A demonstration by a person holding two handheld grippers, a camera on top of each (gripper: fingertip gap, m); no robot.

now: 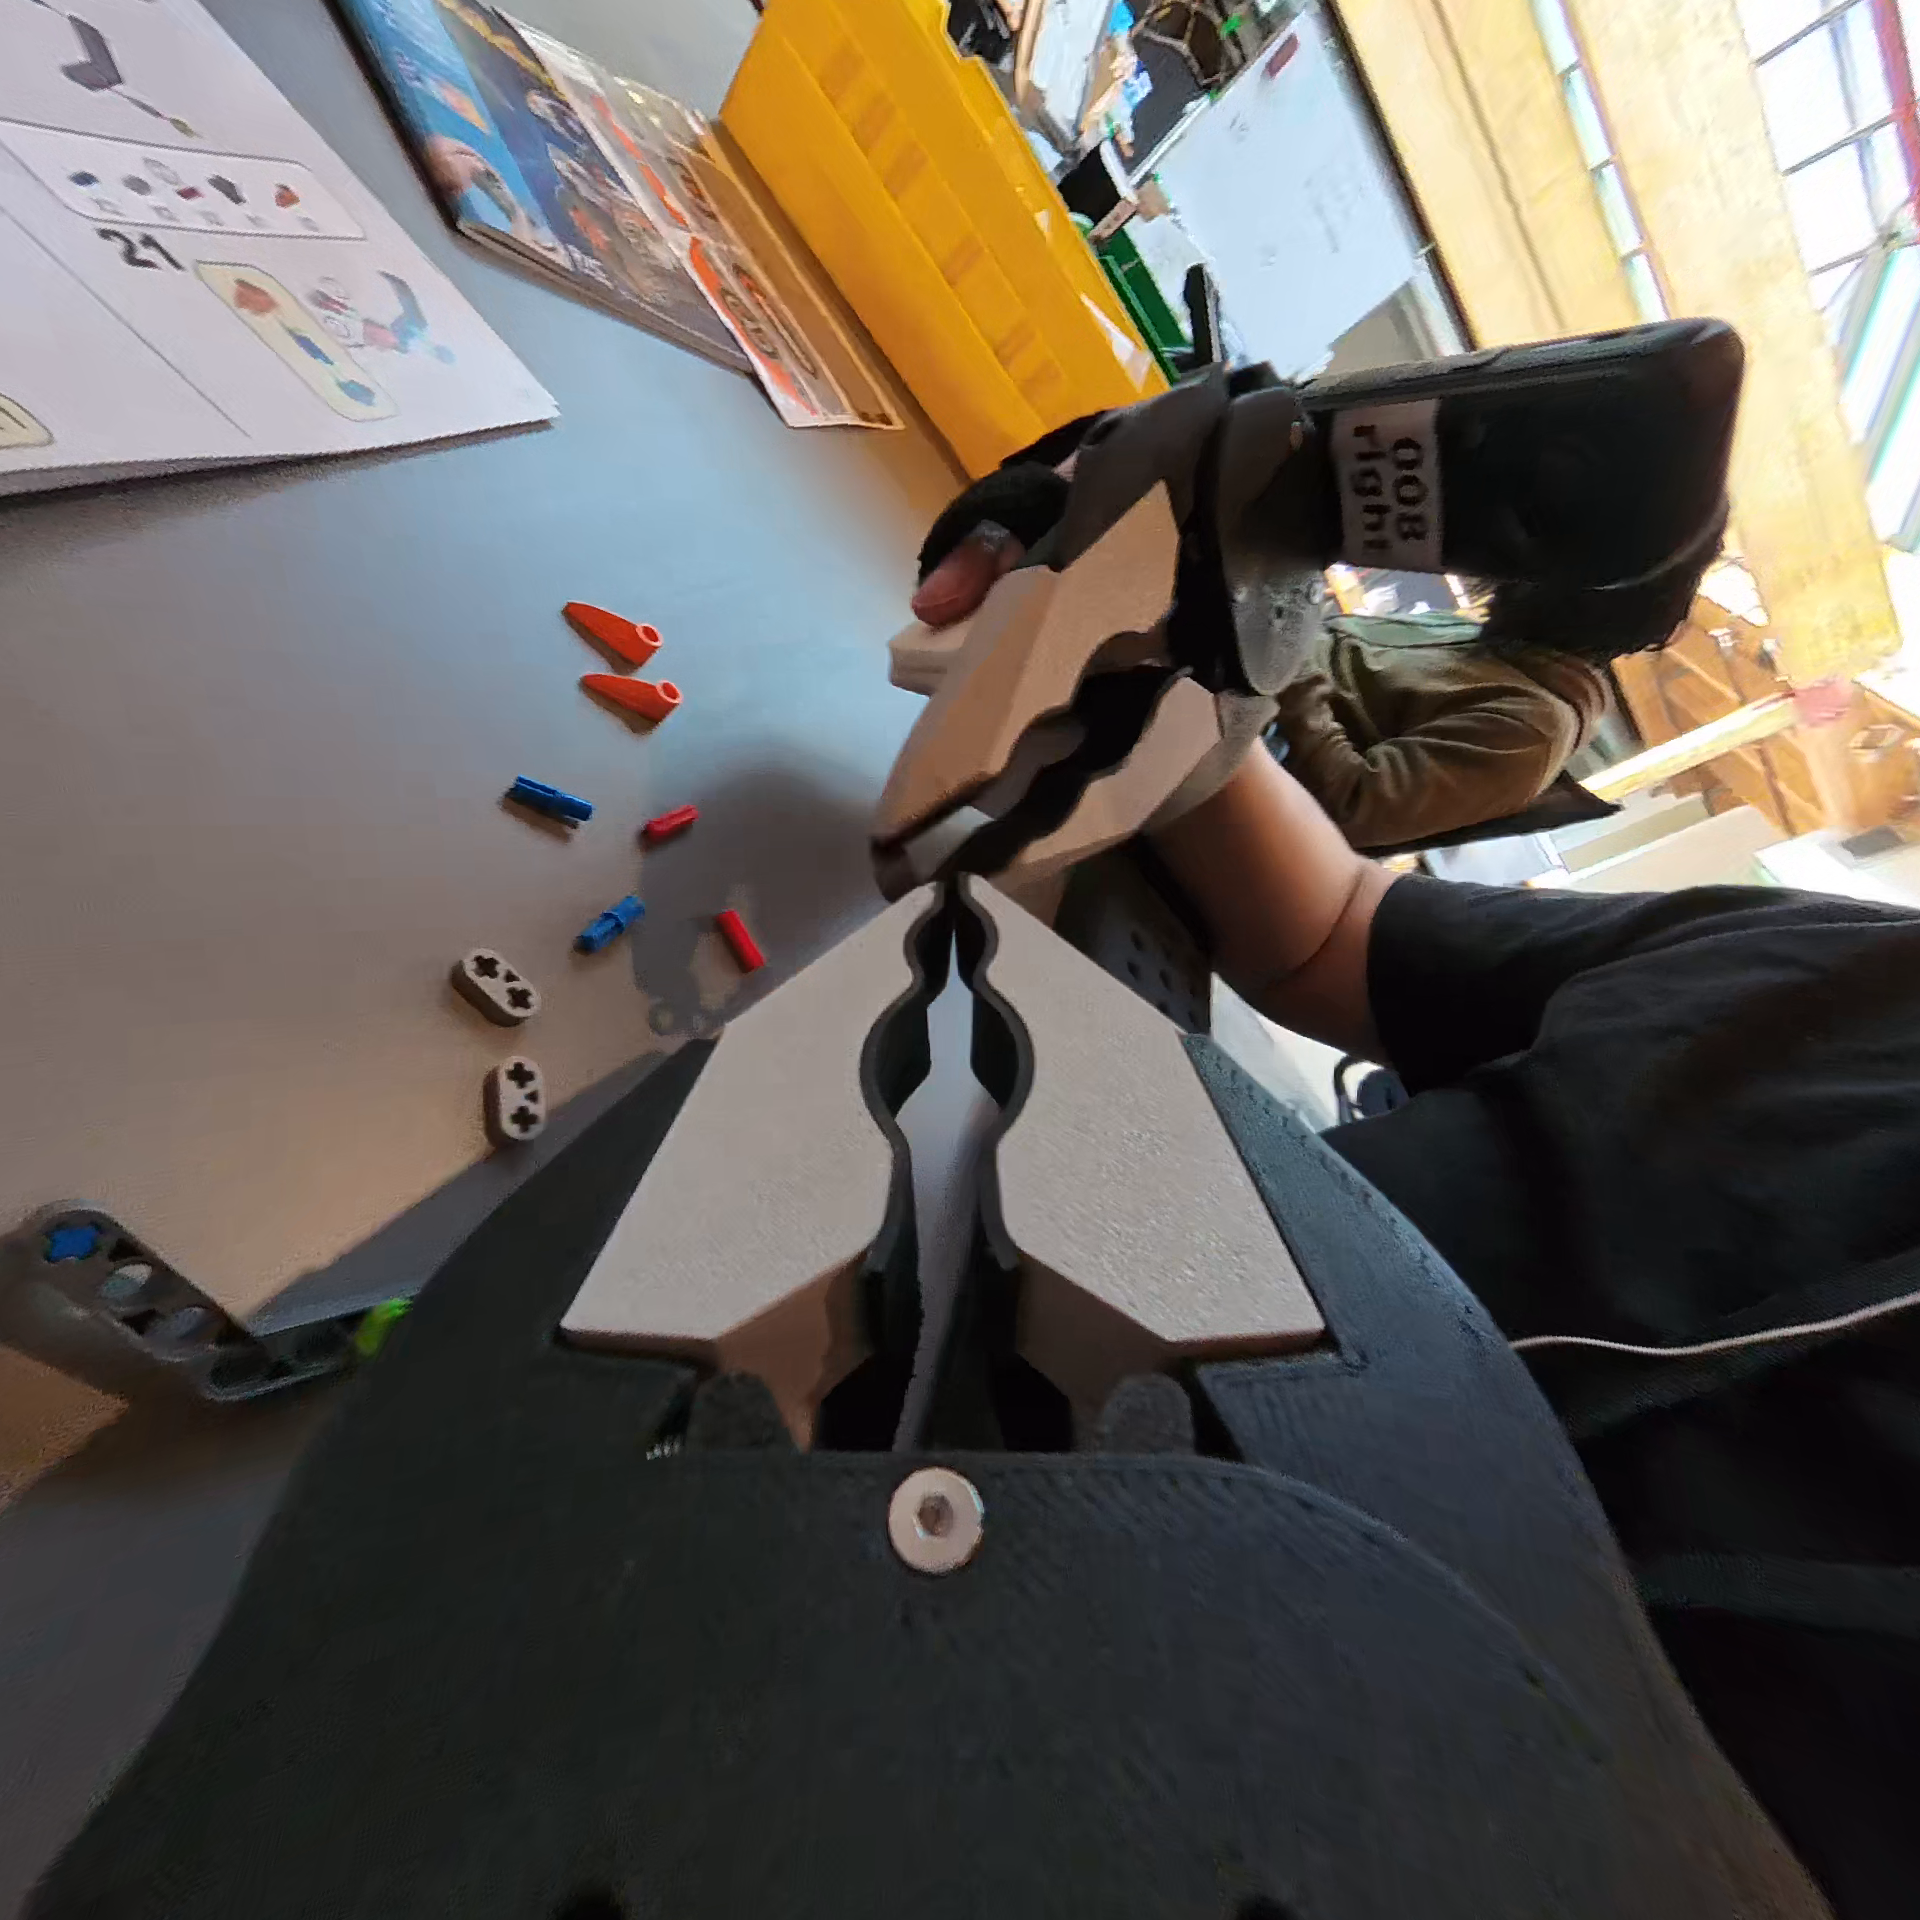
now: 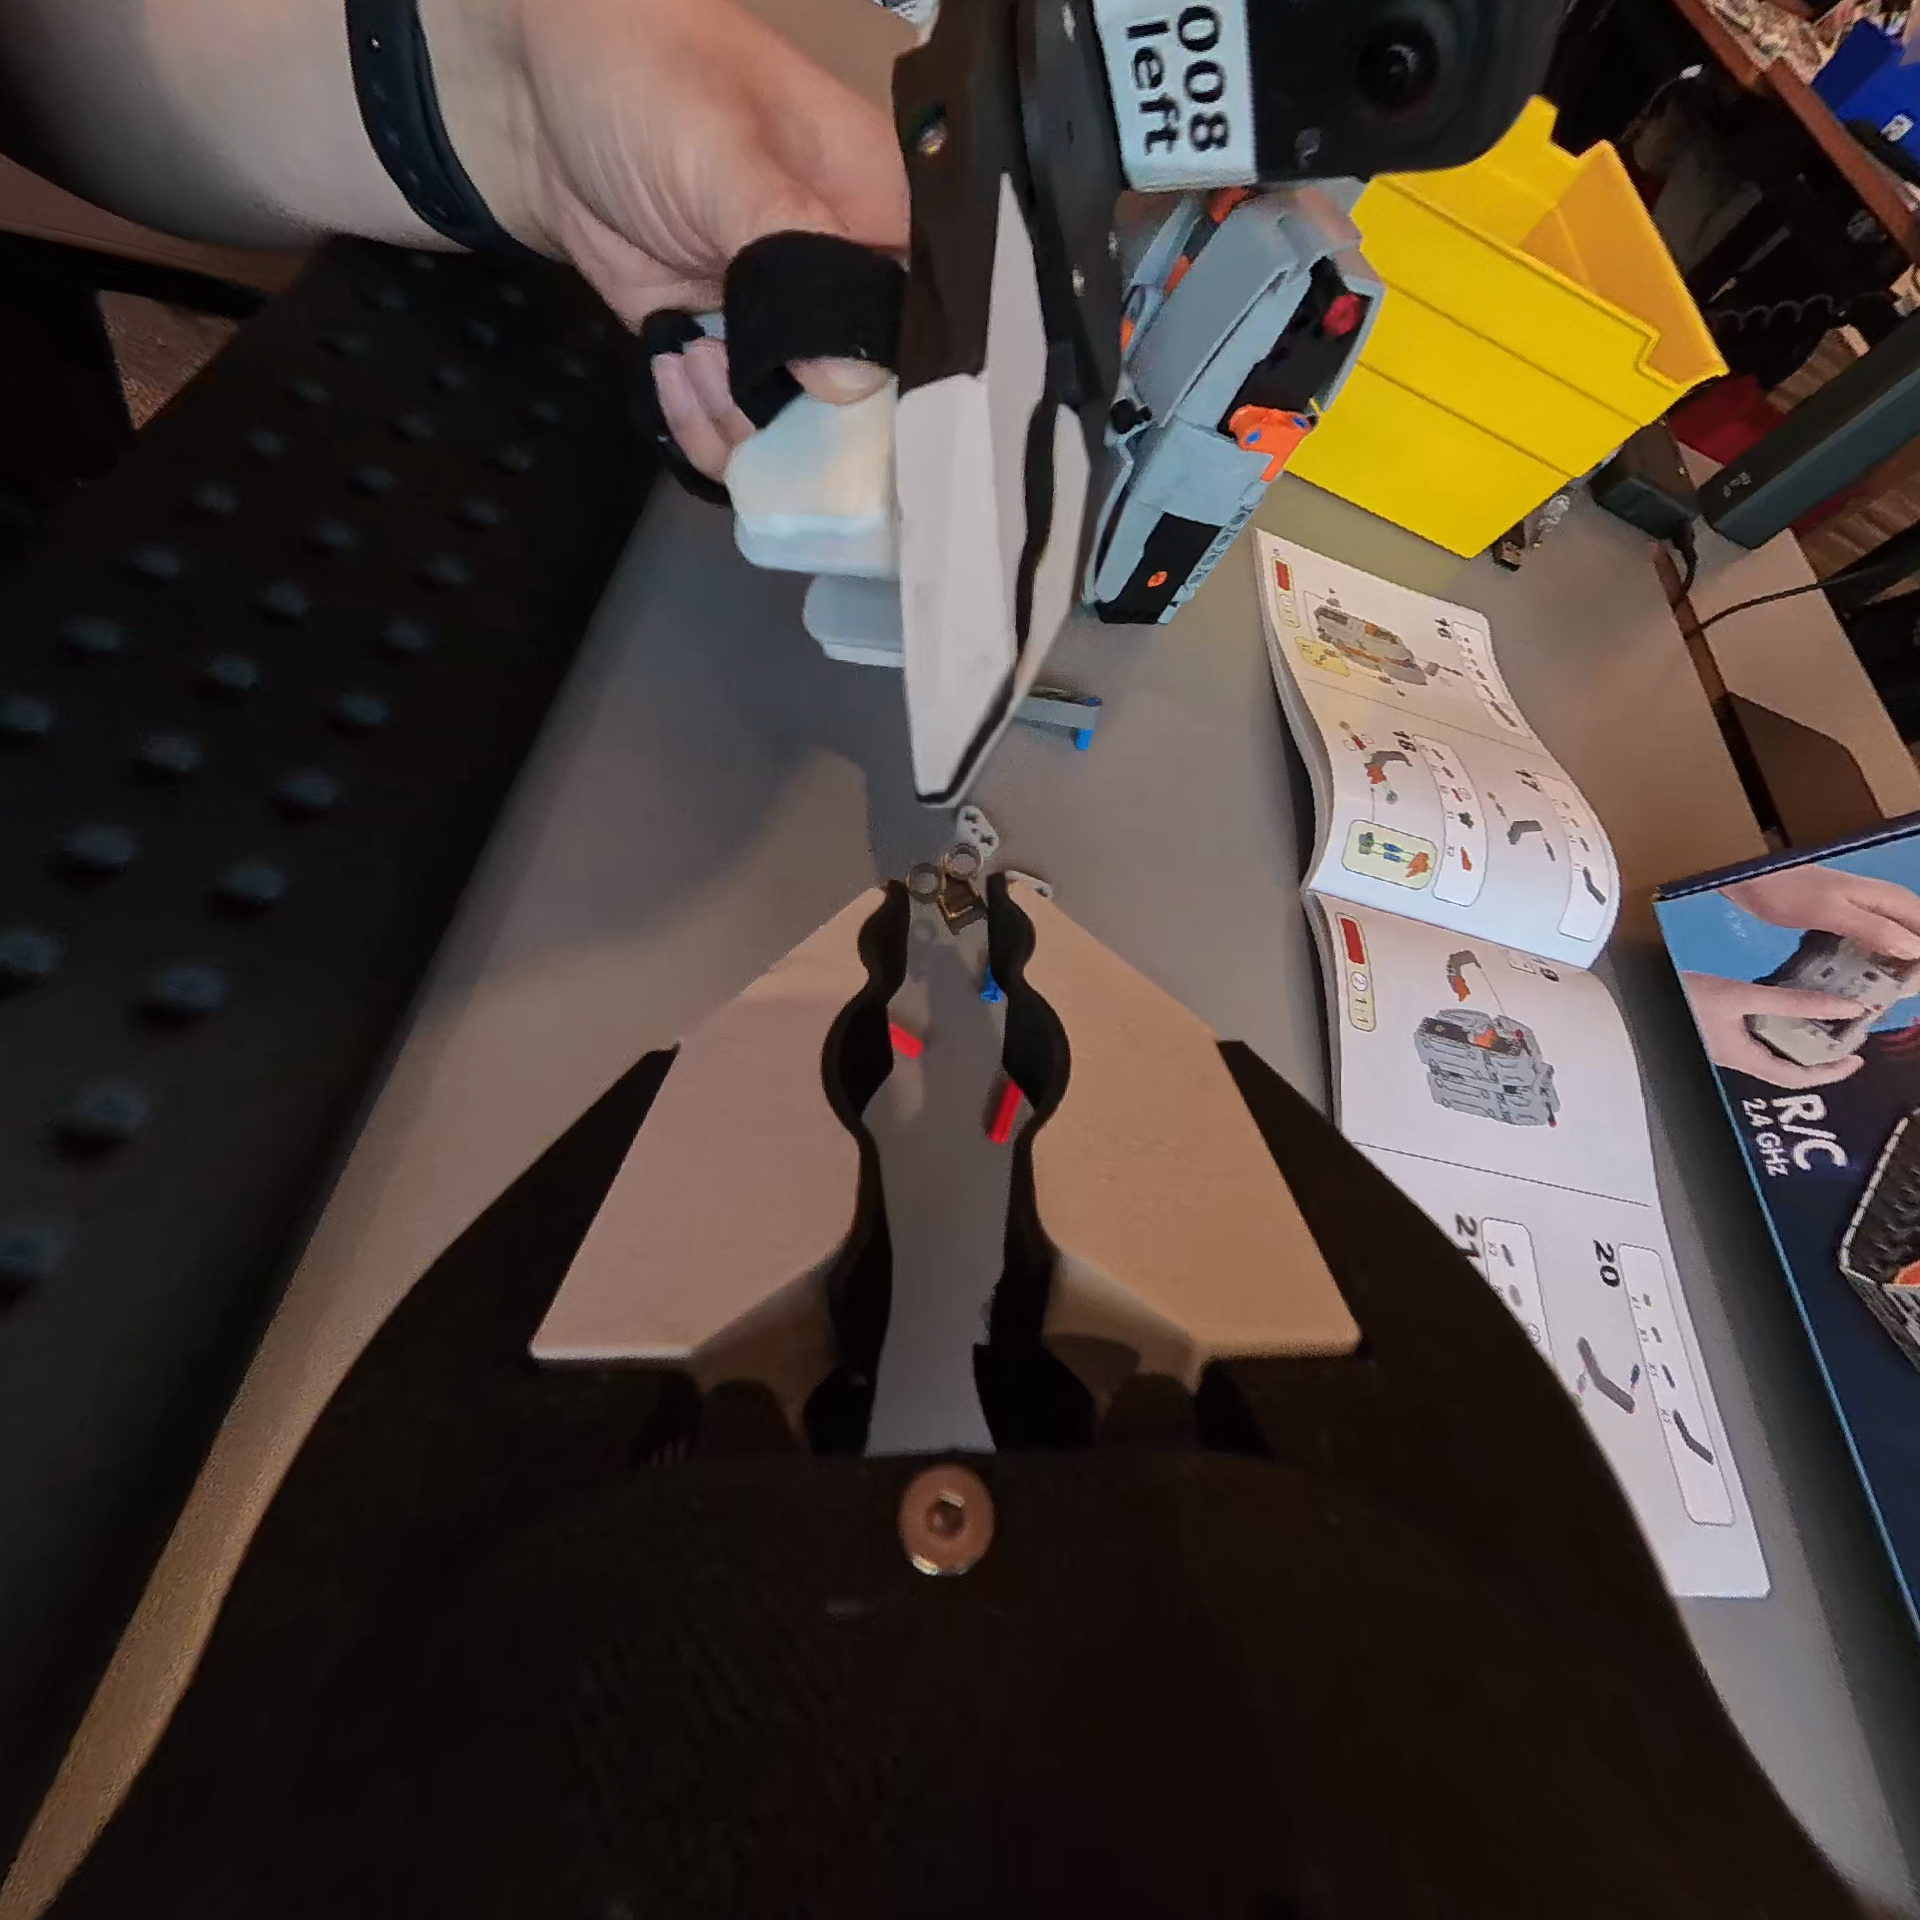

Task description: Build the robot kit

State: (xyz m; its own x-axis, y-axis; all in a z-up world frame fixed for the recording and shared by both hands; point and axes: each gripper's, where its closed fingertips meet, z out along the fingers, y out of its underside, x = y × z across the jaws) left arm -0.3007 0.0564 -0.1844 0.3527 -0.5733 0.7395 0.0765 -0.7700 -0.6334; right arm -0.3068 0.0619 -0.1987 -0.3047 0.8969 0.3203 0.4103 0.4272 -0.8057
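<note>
My left gripper (image 1: pixel 954 899) is shut, its tips pressed together above the grey table (image 1: pixel 260 779), and I see nothing between them. It also shows in the right wrist view (image 2: pixel 940 795), pointing down just beyond my right gripper. My right gripper (image 2: pixel 948 891) is shut on a small dark grey connector piece (image 2: pixel 958 902) with two rings, held at its tips above the table. In the left wrist view the right gripper (image 1: pixel 899 852) sits tip to tip with my left one. Below lie two orange cones (image 1: pixel 618 632), blue pins (image 1: pixel 551 802), red pins (image 1: pixel 740 940) and two grey two-hole links (image 1: pixel 496 987).
An open instruction booklet (image 2: pixel 1455 935) lies to the right, with a blue box (image 2: pixel 1818 1091) beyond it. Yellow bins (image 2: pixel 1486 364) and a grey brick model (image 2: pixel 1216 416) stand at the back. A grey beam assembly (image 1: pixel 125 1299) lies near the table edge. A black perforated surface (image 2: pixel 260 727) is at the left. My two grippers' fingertips are within a few centimetres of each other.
</note>
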